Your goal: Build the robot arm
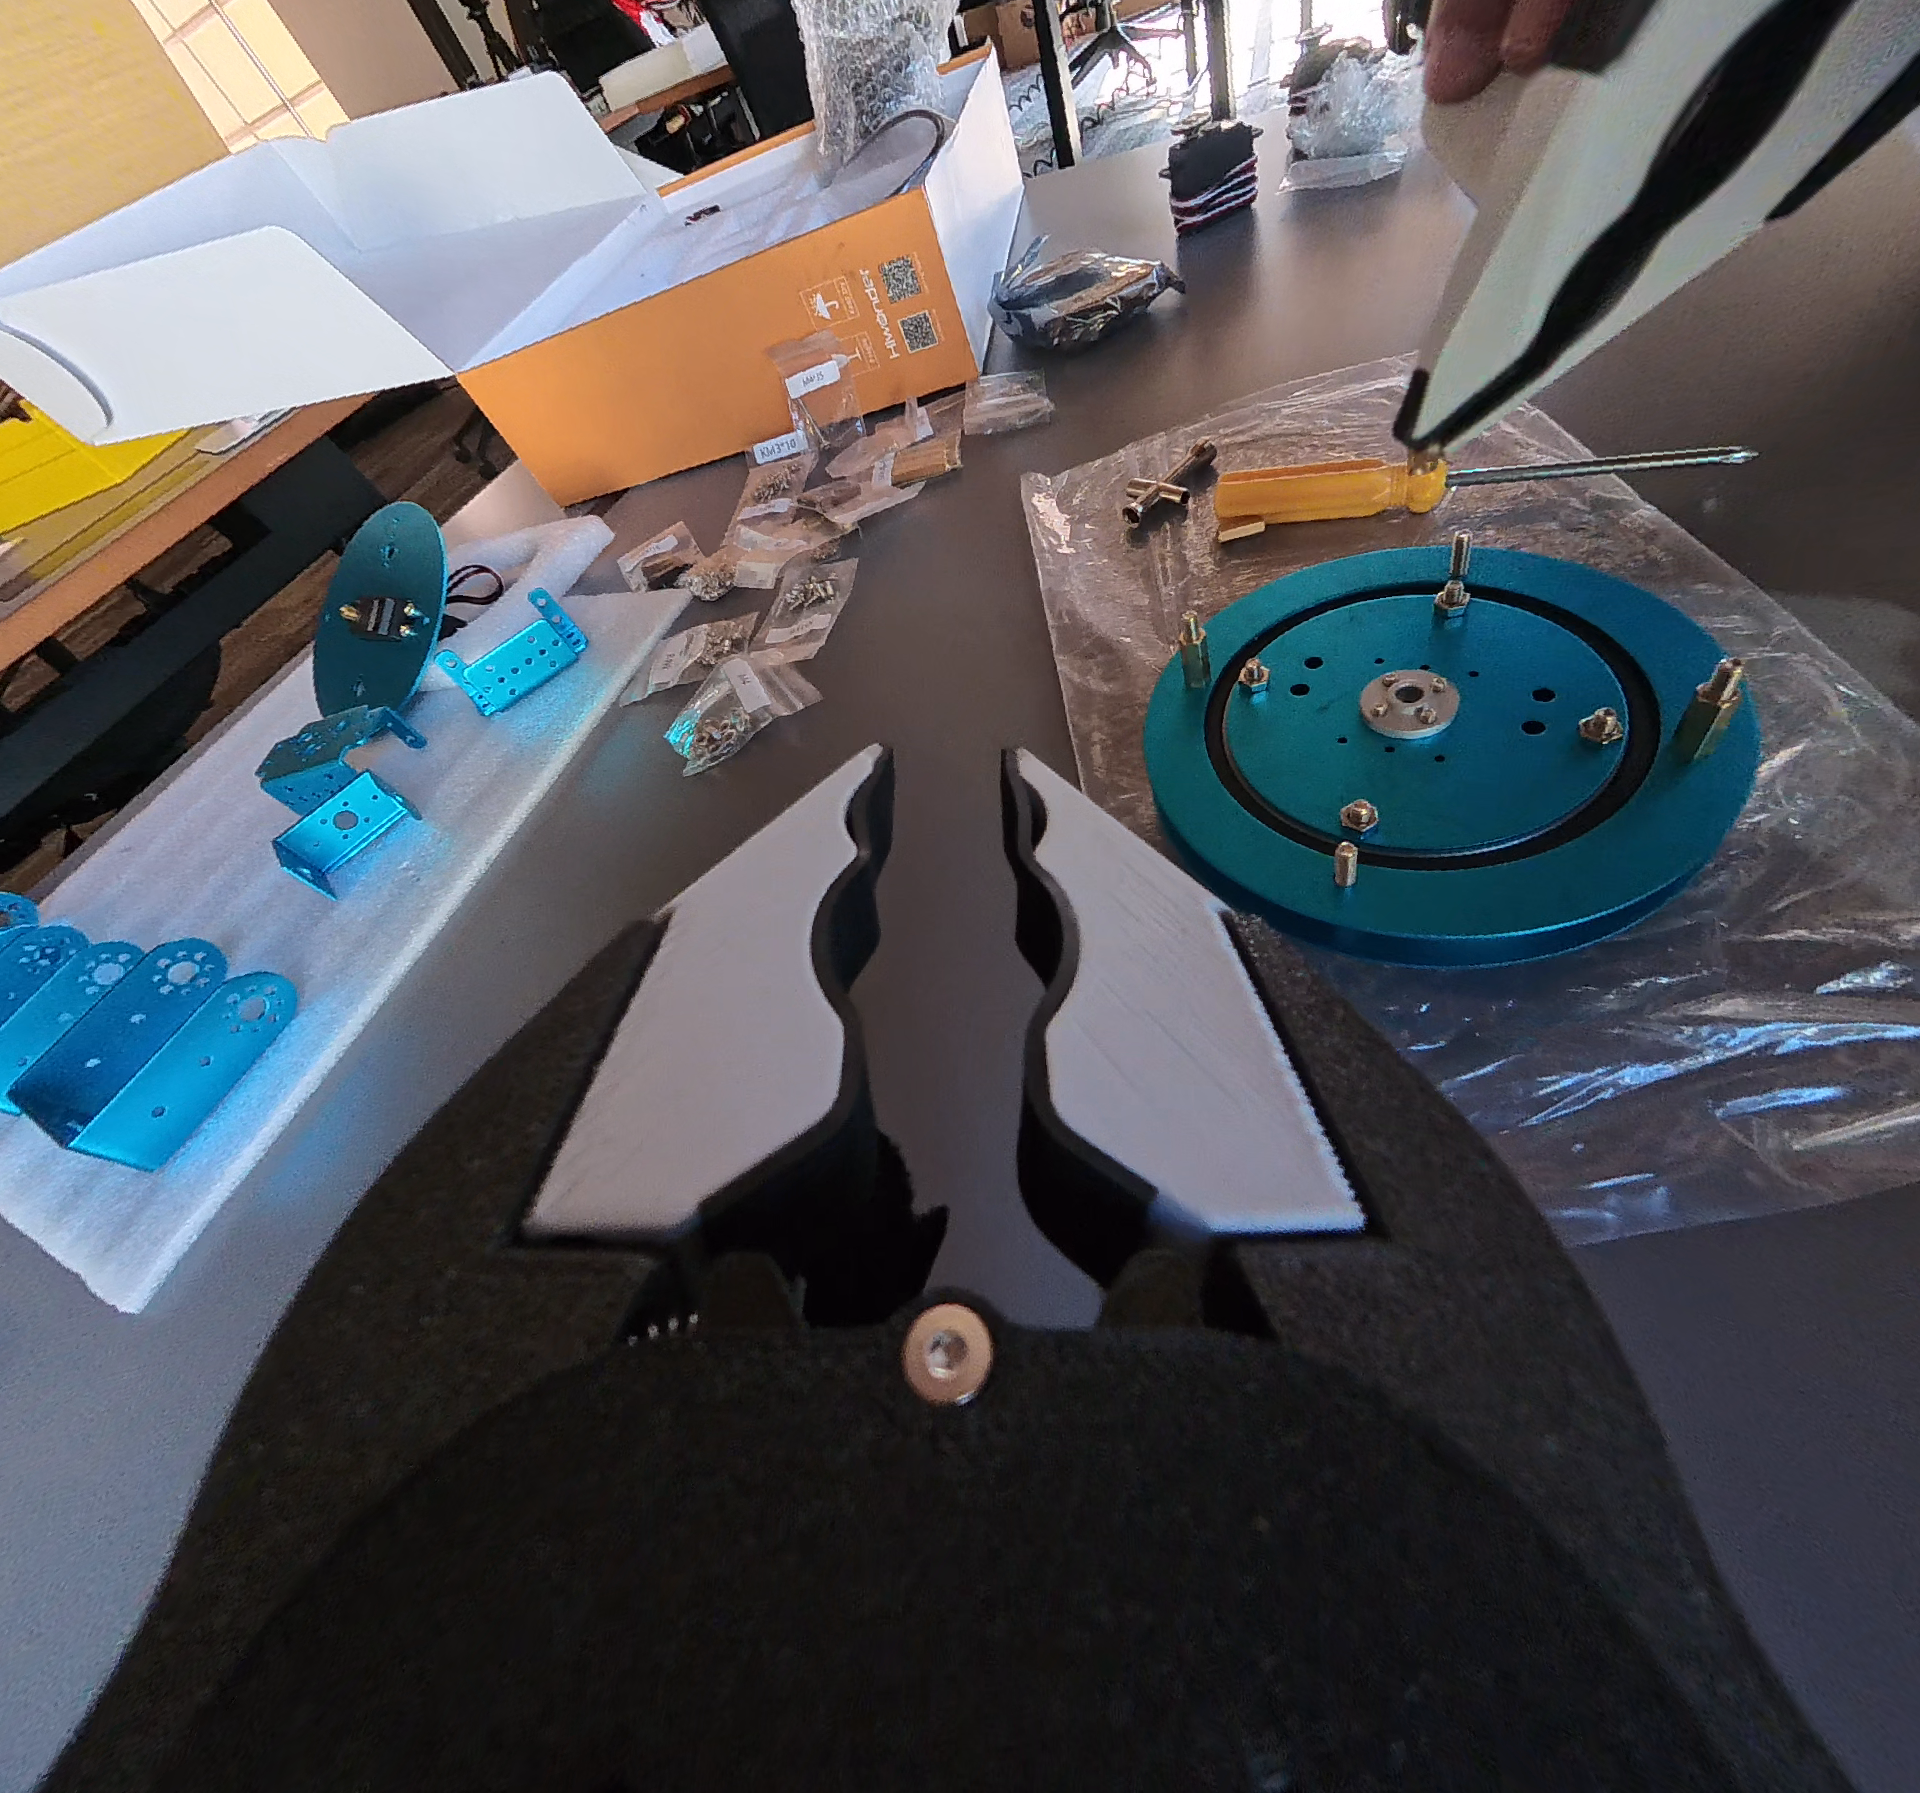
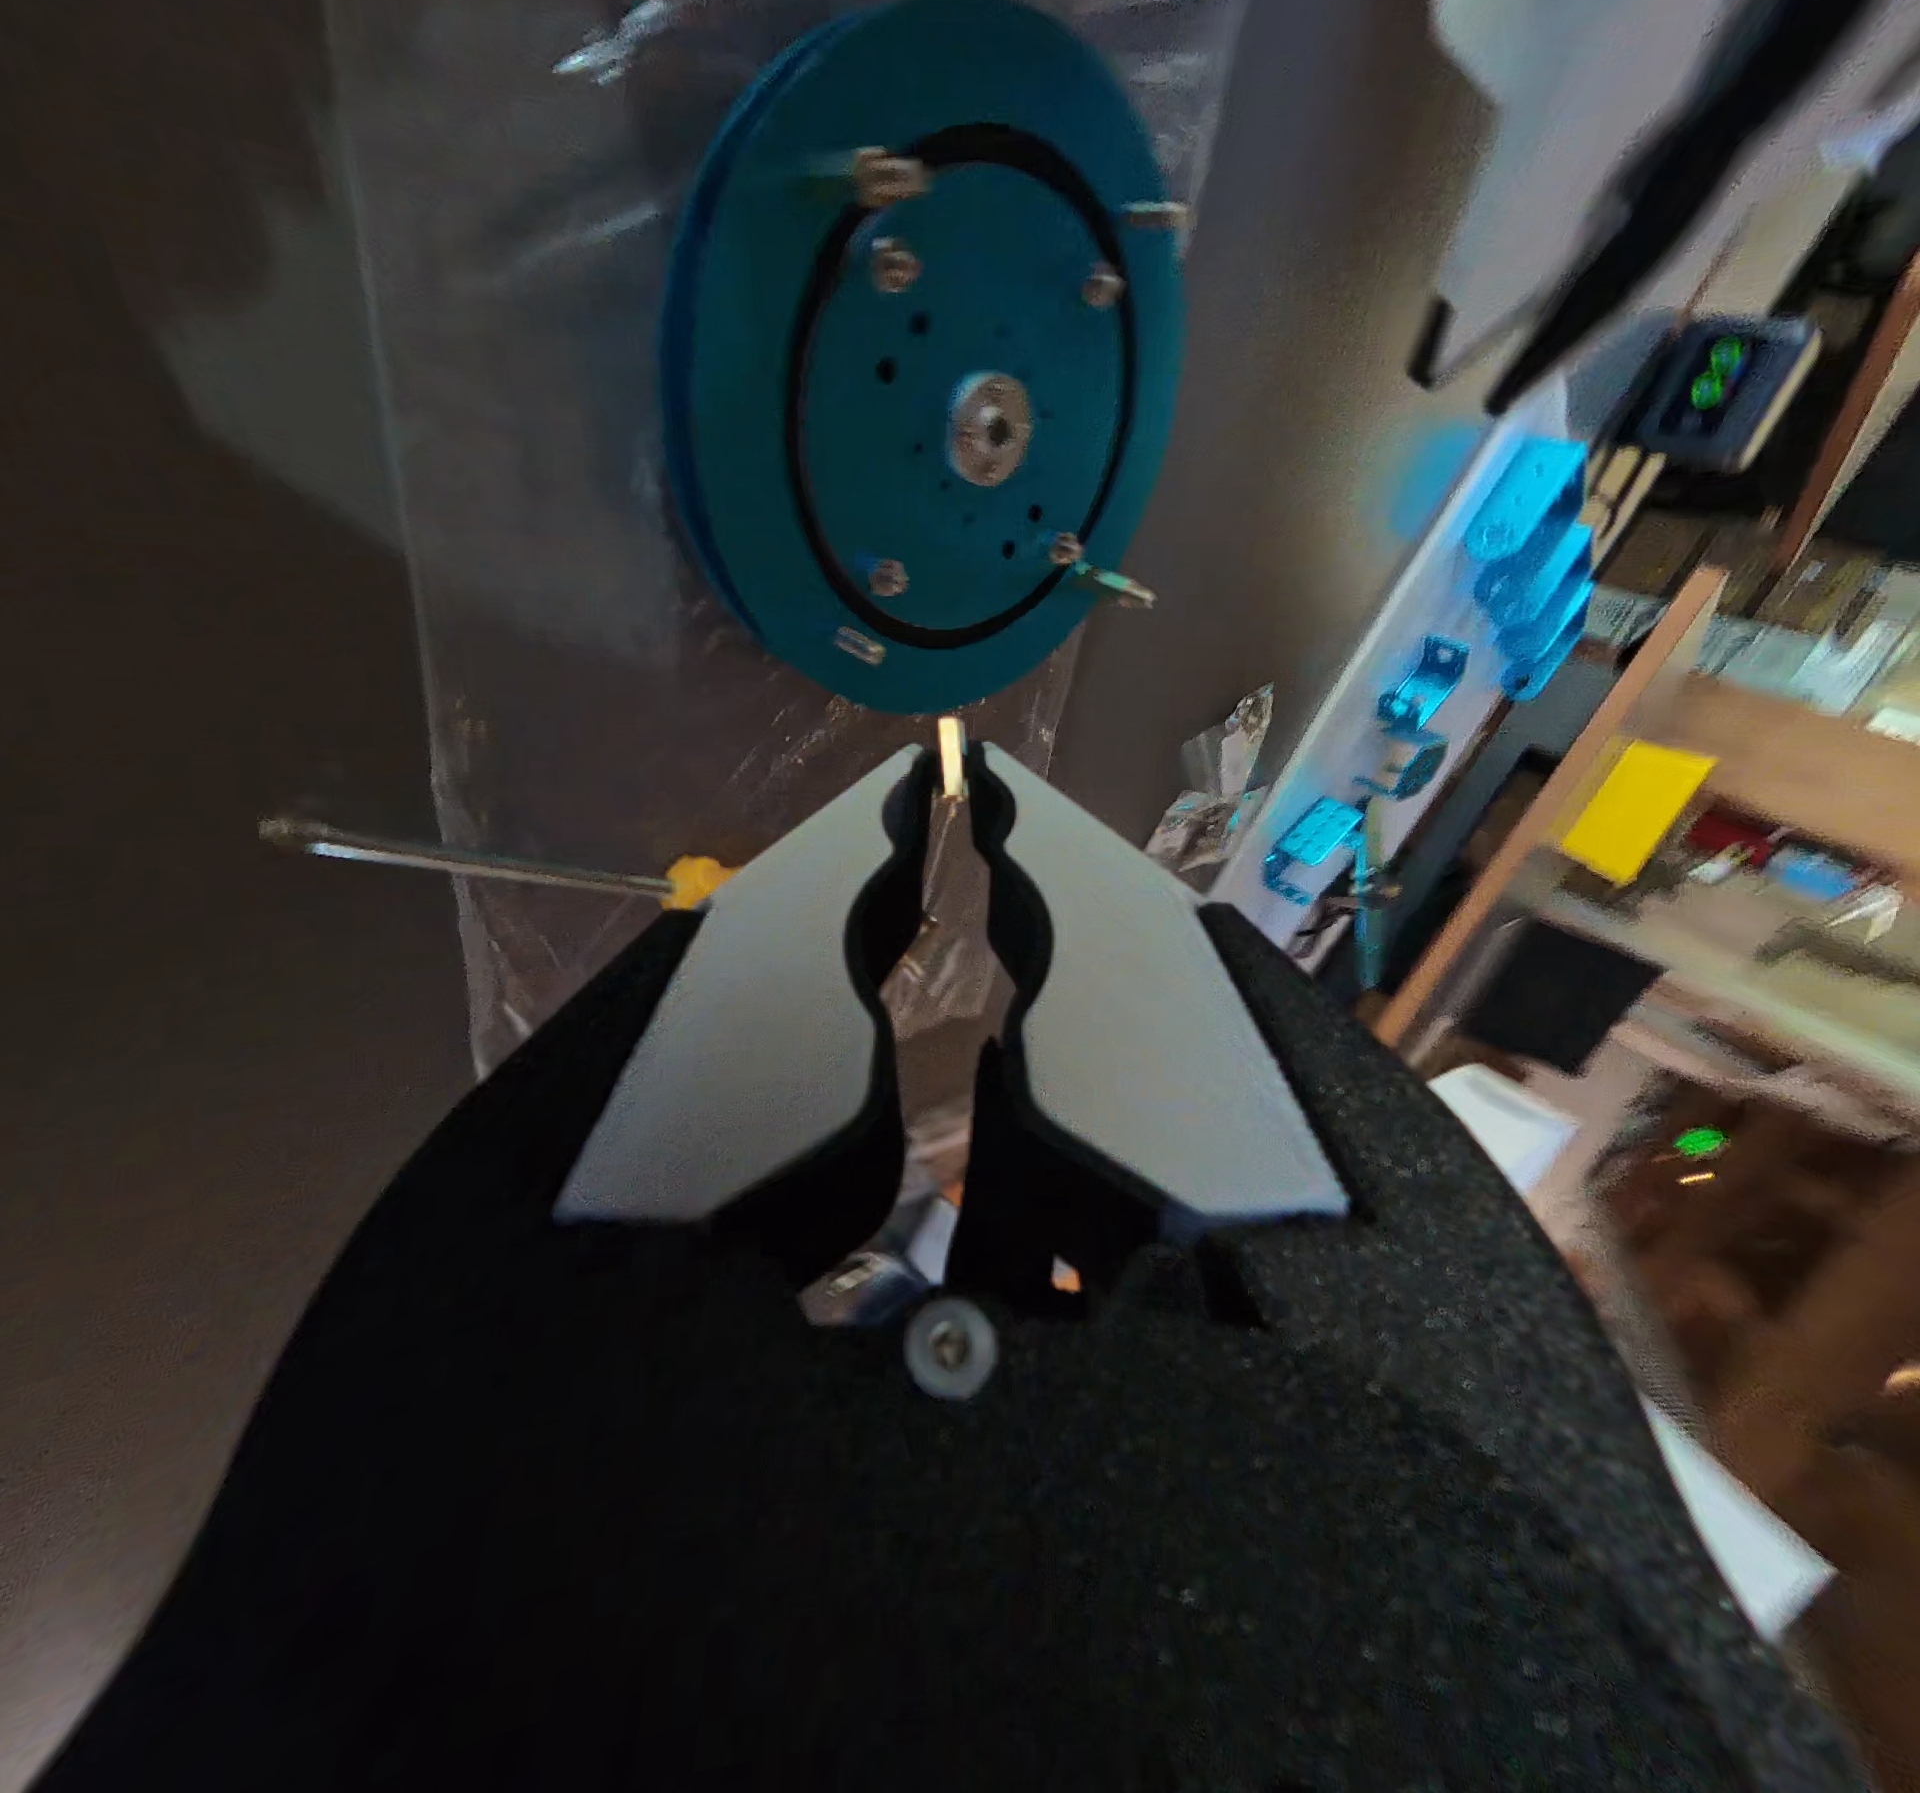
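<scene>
Hovering above the dark table (image 1: 935, 621), the left gripper (image 1: 945, 777) holds nothing; its jaws stand a little apart, with bare tabletop showing through the gap. Just right of its tips lies a blue round plate assembly (image 1: 1455, 808) on a clear plastic sheet (image 1: 1662, 1068), with brass standoffs and nuts standing on its upper face and a silver hub (image 1: 1408, 701) at the centre. To the left, a white foam sheet (image 1: 260, 912) bears several blue metal brackets (image 1: 135, 1047) and a blue disc (image 1: 379, 605) propped on edge. Ahead of the tips, small clear bags of screws (image 1: 743, 704) lie scattered on the table. Beyond the plate, on the same plastic, rest a yellow-handled screwdriver (image 1: 1320, 491) and a small metal cross wrench (image 1: 1164, 486). The right gripper (image 1: 1418, 439) comes down from the upper right, its tips just above the screwdriver's collar. In the right wrist view, which is blurred, the right gripper (image 2: 951, 767) pinches a small brass standoff (image 2: 951, 756) between its tips, the jaws pressed onto it; the piece points toward the near rim of the blue round plate assembly (image 2: 925, 351) and stands close to it without touching. Farther back stand an open orange and white cardboard box (image 1: 707, 351), bubble wrap (image 1: 873, 29) and a dark foil packet (image 1: 1081, 294).
</scene>
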